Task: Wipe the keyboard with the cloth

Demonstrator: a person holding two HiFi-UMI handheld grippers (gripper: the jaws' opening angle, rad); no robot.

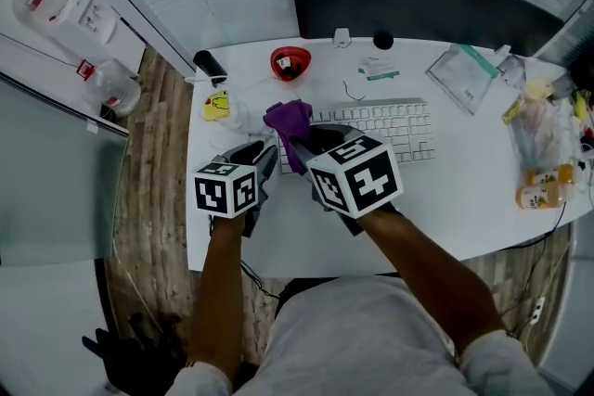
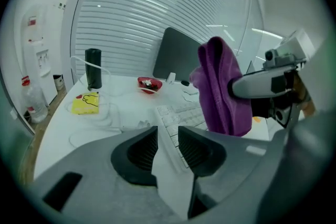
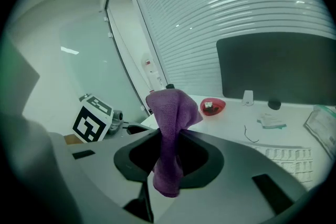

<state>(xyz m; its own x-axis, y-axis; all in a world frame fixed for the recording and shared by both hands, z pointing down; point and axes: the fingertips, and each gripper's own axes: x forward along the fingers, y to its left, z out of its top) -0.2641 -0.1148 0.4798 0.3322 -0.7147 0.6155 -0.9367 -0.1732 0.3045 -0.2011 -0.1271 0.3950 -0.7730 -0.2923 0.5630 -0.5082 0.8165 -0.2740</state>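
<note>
Bunched purple cloth (image 1: pixel 290 121) — near white keyboard (image 1: pixel 394 123)

Bare white desktop (image 1: pixel 483 199) lies open before the flat white keyboard (image 1: pixel 390 127) — 1 shallow red bowl (image 1: pixel 290 62) stands behind it.

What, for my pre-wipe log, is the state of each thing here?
Left gripper: open, empty.
Right gripper: shut on the cloth.
Cloth: bunched, clamped between the jaws, top end standing up.
Keyboard: lying flat, keys up.
Monitor: screen dark.
Bowl: upright, something small inside.
</note>
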